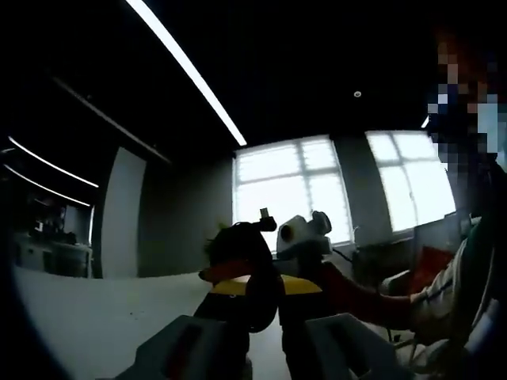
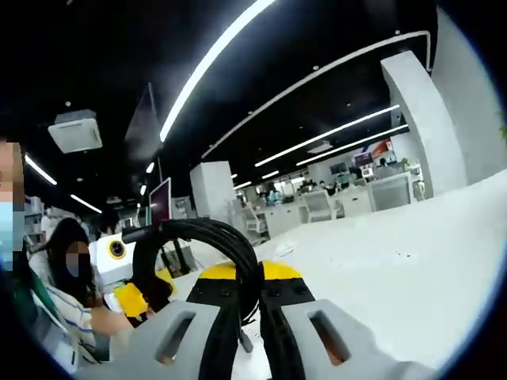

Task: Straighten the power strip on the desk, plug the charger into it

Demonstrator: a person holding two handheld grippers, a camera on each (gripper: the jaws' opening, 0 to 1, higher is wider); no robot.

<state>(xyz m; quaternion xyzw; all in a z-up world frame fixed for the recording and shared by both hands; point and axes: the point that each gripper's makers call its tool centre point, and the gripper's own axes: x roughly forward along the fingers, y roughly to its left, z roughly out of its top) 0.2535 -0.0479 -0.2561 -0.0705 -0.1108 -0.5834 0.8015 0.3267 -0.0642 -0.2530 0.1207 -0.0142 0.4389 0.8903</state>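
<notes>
Black cable (image 2: pixel 198 241) is the only task thing I can find; I cannot tell if it belongs to the charger or to the power strip. In the right gripper view it makes a loop lifted above the white bench (image 2: pixel 396 269), rising toward 11 o'clock from the right tool (image 2: pixel 252 309), whose jaws are clenched on it.

The left tool (image 1: pixel 265 321) has its jaws near together around a dark backlit lump (image 1: pixel 242 265); whether it grips it I cannot tell.

I judge the step is gathering the cable, before straightening. Next, the strip must be found on the bench and the loop laid down without tangling.

A seated person (image 2: pixel 67 305) is at 9 o'clock, office desks (image 2: pixel 348 198) at 1 o'clock. In the left gripper view, bright windows (image 1: pixel 293 186) at 12 o'clock make glare.
</notes>
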